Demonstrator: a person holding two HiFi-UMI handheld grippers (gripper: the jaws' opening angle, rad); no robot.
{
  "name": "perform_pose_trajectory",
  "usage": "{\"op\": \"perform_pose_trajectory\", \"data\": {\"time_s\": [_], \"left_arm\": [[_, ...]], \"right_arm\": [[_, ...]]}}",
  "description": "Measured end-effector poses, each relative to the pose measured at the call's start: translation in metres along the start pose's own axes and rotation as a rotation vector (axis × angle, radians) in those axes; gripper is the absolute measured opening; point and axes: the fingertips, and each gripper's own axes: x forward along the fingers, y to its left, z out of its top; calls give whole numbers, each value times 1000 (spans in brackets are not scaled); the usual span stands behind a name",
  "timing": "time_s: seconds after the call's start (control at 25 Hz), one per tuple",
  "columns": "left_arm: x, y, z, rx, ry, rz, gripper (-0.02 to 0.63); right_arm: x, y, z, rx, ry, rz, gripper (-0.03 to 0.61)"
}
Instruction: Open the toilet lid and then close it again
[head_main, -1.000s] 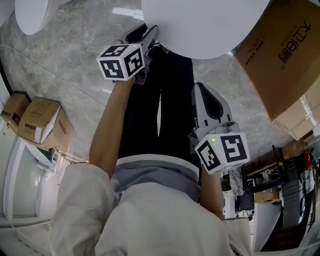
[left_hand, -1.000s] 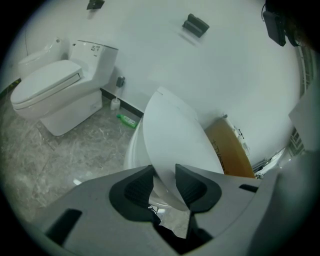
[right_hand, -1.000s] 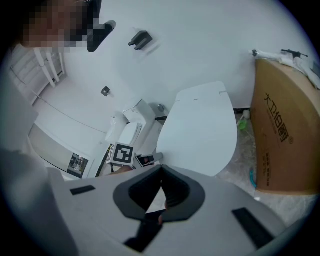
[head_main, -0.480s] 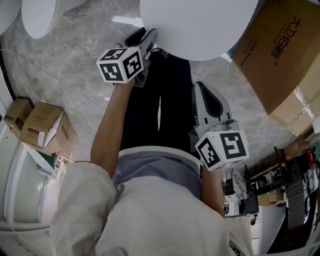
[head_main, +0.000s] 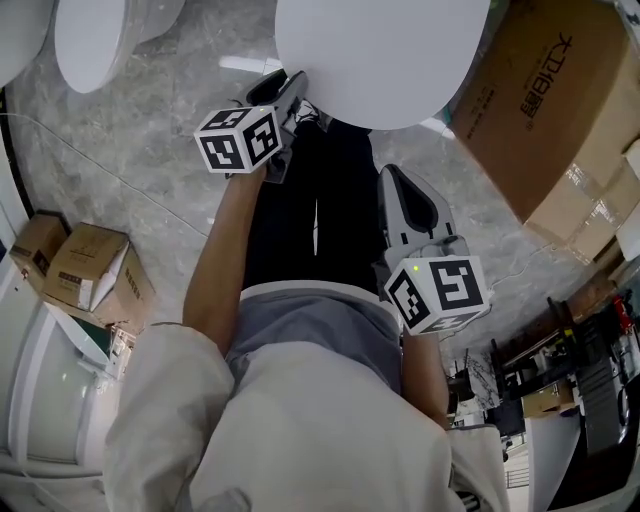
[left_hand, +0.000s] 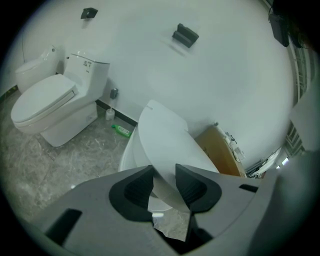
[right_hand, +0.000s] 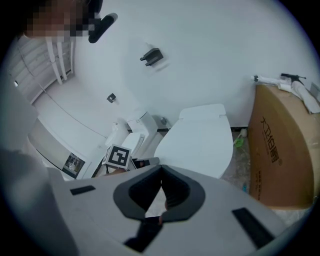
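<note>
We have the left gripper (left_hand: 164, 176) clamped on the front edge of the lid (left_hand: 165, 135). The white rim runs between its jaws, with a pad against each face. The lid stands tilted, lifted partway off the bowl (left_hand: 128, 155) beneath it; we cannot tell what is in the bowl. The right gripper (right_hand: 161, 172) hangs near the lid's front edge, apart from it, its jaws together with nothing between them.

Just beside the lid, on the right gripper's side, stands a big box (right_hand: 280, 145). It is closed, so its contents are hidden. On the lid's other side, well apart, sits a second toilet (left_hand: 47, 97) with its own cover down. Between that toilet and the lid, a green bottle (left_hand: 121, 131) lies on the floor (left_hand: 75, 150) by the wall. Two small boxes (head_main: 85, 262) sit farther from the lid; their contents do not show.
</note>
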Motion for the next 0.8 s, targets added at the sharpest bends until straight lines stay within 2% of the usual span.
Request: {"op": "perform_pose_trajectory", "data": {"time_s": [0.32, 0.8], "left_arm": [[-9, -17, 20, 5, -19, -18, 133], [-24, -35, 48, 21, -54, -13, 133]], "right_arm": [[-18, -8, 22, -21, -36, -24, 11], [-42, 1, 54, -59, -98, -1, 11]]}}
